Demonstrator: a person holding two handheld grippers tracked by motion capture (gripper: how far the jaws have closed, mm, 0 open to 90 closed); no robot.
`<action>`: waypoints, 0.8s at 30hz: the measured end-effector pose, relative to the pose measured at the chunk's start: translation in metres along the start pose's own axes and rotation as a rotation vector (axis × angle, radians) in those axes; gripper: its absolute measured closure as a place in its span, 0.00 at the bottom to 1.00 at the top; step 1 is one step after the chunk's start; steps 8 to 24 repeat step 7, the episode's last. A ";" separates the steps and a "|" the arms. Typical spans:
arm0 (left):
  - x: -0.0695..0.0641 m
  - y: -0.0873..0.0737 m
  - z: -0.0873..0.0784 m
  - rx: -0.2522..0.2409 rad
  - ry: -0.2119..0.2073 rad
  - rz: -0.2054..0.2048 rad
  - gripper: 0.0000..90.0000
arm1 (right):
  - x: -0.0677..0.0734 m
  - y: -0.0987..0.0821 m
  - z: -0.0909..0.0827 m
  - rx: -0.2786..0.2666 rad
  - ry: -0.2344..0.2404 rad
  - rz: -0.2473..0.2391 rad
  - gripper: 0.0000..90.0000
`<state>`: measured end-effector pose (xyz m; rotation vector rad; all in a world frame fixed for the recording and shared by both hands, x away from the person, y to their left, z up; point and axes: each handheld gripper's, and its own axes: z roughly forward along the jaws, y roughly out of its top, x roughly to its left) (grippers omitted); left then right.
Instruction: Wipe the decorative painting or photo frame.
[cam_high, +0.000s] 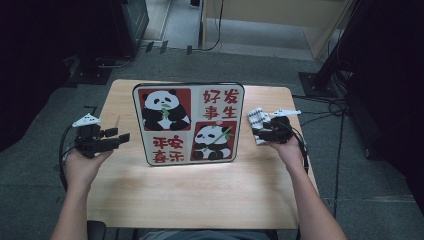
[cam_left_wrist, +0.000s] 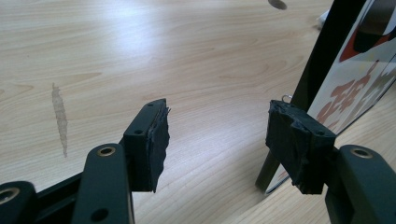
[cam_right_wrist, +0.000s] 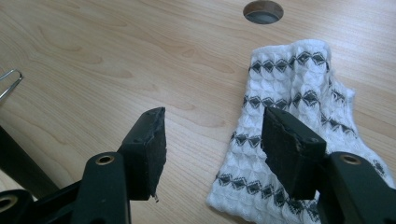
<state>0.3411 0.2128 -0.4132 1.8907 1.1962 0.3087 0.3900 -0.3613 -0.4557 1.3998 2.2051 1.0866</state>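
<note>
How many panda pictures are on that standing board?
2. One panda fills the upper-left red panel of the board; the other panda fills its lower-right panel. The board's back is hidden.

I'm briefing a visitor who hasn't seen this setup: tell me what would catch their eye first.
First, the panda picture board, standing upright at the middle of the wooden table, with red panels and Chinese characters. Next, the white cloth with black diamond bands, lying crumpled at the table's right edge, just under the open right gripper. The left gripper, also open, hovers left of the board.
</note>
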 end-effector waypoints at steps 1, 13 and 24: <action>0.000 0.000 0.000 0.001 0.002 0.000 0.43 | 0.000 0.000 0.000 0.000 0.000 0.000 0.47; -0.002 0.000 0.000 -0.022 -0.006 0.020 0.47 | 0.000 0.000 0.001 0.000 0.001 -0.002 0.47; -0.002 0.000 0.000 -0.022 -0.006 0.020 0.47 | 0.000 0.000 0.001 0.000 0.001 -0.002 0.47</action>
